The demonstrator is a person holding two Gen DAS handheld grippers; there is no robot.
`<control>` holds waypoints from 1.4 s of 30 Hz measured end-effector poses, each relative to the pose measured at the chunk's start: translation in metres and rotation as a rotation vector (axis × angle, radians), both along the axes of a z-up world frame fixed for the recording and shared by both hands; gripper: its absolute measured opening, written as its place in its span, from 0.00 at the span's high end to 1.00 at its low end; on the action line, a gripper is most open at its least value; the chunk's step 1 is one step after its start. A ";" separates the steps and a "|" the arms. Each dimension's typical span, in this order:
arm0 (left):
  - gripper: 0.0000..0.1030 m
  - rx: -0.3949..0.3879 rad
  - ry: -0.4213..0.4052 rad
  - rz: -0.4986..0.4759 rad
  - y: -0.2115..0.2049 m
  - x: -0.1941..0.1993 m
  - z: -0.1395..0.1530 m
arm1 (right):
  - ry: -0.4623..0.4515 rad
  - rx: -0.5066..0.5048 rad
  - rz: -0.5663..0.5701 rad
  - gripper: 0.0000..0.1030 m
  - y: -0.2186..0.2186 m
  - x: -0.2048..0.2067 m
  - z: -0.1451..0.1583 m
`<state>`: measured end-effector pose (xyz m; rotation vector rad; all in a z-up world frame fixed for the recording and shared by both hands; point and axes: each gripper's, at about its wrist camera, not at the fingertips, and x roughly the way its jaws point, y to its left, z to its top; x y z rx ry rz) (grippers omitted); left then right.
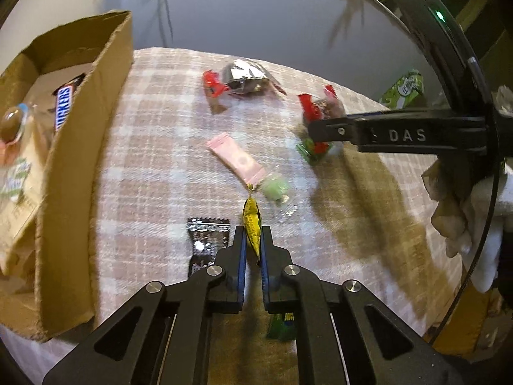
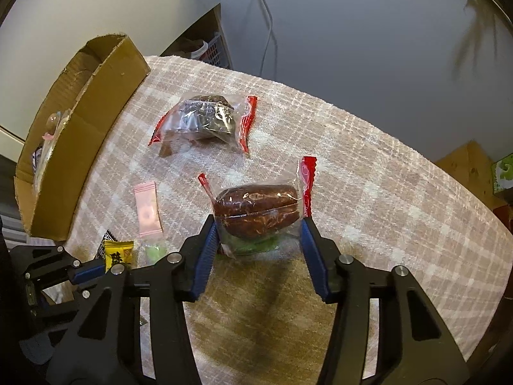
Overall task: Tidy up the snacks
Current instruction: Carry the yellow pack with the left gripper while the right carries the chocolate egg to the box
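Note:
My left gripper (image 1: 253, 237) is shut on a yellow candy wrapper (image 1: 251, 224) and holds it above the checked tablecloth (image 1: 154, 173); the candy also shows in the right wrist view (image 2: 118, 255). My right gripper (image 2: 258, 224) is shut on a brown cake in a clear red-ended packet (image 2: 256, 213), with a green item (image 2: 253, 245) under it. The cardboard box (image 1: 80, 166) stands at the left with a Snickers bar (image 1: 64, 106) and other snacks inside. A second brown cake packet (image 2: 205, 118) lies farther back.
A pink sachet (image 1: 235, 160), a pale green wrapped candy (image 1: 275, 189), a black packet (image 1: 205, 240) and a green wrapper (image 1: 283, 324) lie on the cloth. A green tissue box (image 1: 405, 88) stands beyond the table's right edge. A grey wall is behind.

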<state>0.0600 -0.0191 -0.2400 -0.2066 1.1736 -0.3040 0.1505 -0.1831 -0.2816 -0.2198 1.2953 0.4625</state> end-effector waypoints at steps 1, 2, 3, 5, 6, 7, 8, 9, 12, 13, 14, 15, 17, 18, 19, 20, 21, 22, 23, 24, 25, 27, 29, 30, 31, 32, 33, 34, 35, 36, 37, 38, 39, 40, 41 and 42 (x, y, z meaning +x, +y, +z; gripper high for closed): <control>0.93 -0.007 0.001 0.008 0.008 -0.003 -0.001 | 0.000 0.004 -0.002 0.49 -0.001 -0.001 0.002; 0.93 -0.010 -0.001 0.012 0.010 -0.004 0.001 | -0.001 0.007 -0.002 0.49 -0.002 -0.003 0.004; 0.93 -0.013 -0.004 0.014 0.011 -0.008 0.005 | -0.004 0.008 -0.001 0.49 -0.003 -0.003 0.006; 0.94 -0.018 -0.012 0.021 0.013 -0.009 0.007 | -0.012 0.010 0.003 0.49 -0.007 -0.005 0.012; 0.94 -0.021 -0.016 0.027 0.016 -0.009 0.010 | -0.017 0.013 0.004 0.49 -0.008 -0.006 0.015; 0.94 -0.022 -0.021 0.033 0.015 -0.009 0.011 | -0.020 0.016 0.005 0.49 -0.009 -0.008 0.020; 0.94 -0.024 -0.026 0.037 0.017 -0.009 0.013 | -0.024 0.021 0.006 0.49 -0.010 -0.010 0.025; 0.94 -0.026 -0.033 0.040 0.018 -0.009 0.016 | -0.027 0.026 0.007 0.49 -0.010 -0.011 0.029; 0.94 -0.023 -0.052 0.048 0.025 -0.010 0.023 | -0.043 0.029 0.016 0.49 -0.009 -0.013 0.040; 0.94 -0.029 -0.055 0.052 0.026 -0.007 0.024 | -0.048 0.029 0.018 0.49 -0.009 -0.013 0.043; 0.94 -0.034 -0.060 0.055 0.028 -0.007 0.026 | -0.050 0.031 0.019 0.49 -0.008 -0.013 0.045; 0.94 -0.032 -0.063 0.054 0.027 -0.006 0.025 | -0.053 0.038 0.020 0.49 -0.009 -0.014 0.049; 0.94 -0.023 -0.069 0.052 0.026 -0.006 0.024 | -0.060 0.043 0.027 0.49 -0.009 -0.016 0.056; 0.95 -0.020 -0.068 0.051 0.025 -0.007 0.024 | -0.063 0.044 0.031 0.49 -0.008 -0.017 0.058; 0.95 -0.021 -0.070 0.057 0.026 -0.007 0.024 | -0.068 0.043 0.034 0.49 -0.007 -0.018 0.060; 0.95 -0.025 -0.072 0.062 0.025 -0.007 0.025 | -0.070 0.042 0.036 0.49 -0.002 -0.017 0.059; 0.95 -0.030 -0.077 0.068 0.024 -0.006 0.026 | -0.072 0.045 0.037 0.49 -0.001 -0.018 0.060; 0.95 -0.036 -0.085 0.074 0.026 -0.006 0.030 | -0.075 0.051 0.038 0.49 0.000 -0.019 0.063; 0.95 -0.039 -0.091 0.075 0.027 -0.006 0.033 | -0.077 0.056 0.039 0.49 0.003 -0.019 0.064; 0.95 -0.038 -0.098 0.077 0.029 -0.006 0.036 | -0.080 0.061 0.041 0.49 0.005 -0.020 0.065; 0.95 -0.040 -0.102 0.079 0.031 -0.005 0.038 | -0.085 0.065 0.044 0.49 0.006 -0.020 0.069; 0.95 -0.043 -0.116 0.094 0.037 -0.005 0.045 | -0.092 0.075 0.051 0.49 0.012 -0.020 0.073; 0.95 -0.049 -0.129 0.110 0.044 -0.004 0.051 | -0.100 0.084 0.060 0.49 0.020 -0.018 0.076; 0.95 -0.048 -0.136 0.118 0.048 -0.003 0.055 | -0.106 0.090 0.066 0.49 0.025 -0.017 0.079; 0.95 -0.046 -0.144 0.127 0.052 -0.002 0.057 | -0.111 0.096 0.073 0.49 0.029 -0.016 0.083; 0.95 -0.044 -0.153 0.136 0.057 -0.001 0.061 | -0.115 0.099 0.078 0.49 0.034 -0.015 0.082; 0.95 -0.041 -0.163 0.148 0.063 0.000 0.064 | -0.120 0.106 0.088 0.49 0.040 -0.014 0.086; 0.95 -0.037 -0.171 0.158 0.068 0.000 0.067 | -0.123 0.111 0.095 0.49 0.045 -0.013 0.087; 0.95 -0.033 -0.178 0.167 0.073 0.001 0.069 | -0.128 0.116 0.104 0.49 0.051 -0.013 0.089; 0.95 -0.028 -0.183 0.178 0.078 0.001 0.071 | -0.133 0.121 0.115 0.49 0.058 -0.012 0.092; 0.95 -0.023 -0.190 0.192 0.085 0.003 0.074 | -0.136 0.124 0.123 0.49 0.064 -0.012 0.094; 0.95 -0.018 -0.195 0.203 0.091 0.003 0.076 | -0.141 0.128 0.134 0.49 0.071 -0.012 0.096; 0.95 -0.012 -0.200 0.213 0.095 0.004 0.077 | -0.146 0.133 0.147 0.49 0.079 -0.011 0.098; 0.95 -0.004 -0.206 0.225 0.101 0.005 0.078 | -0.150 0.136 0.159 0.49 0.087 -0.011 0.100; 0.95 0.002 -0.210 0.239 0.106 0.005 0.080 | -0.152 0.139 0.168 0.49 0.093 -0.011 0.101; 0.95 0.007 -0.215 0.253 0.113 0.006 0.081 | -0.153 0.142 0.180 0.49 0.102 -0.009 0.102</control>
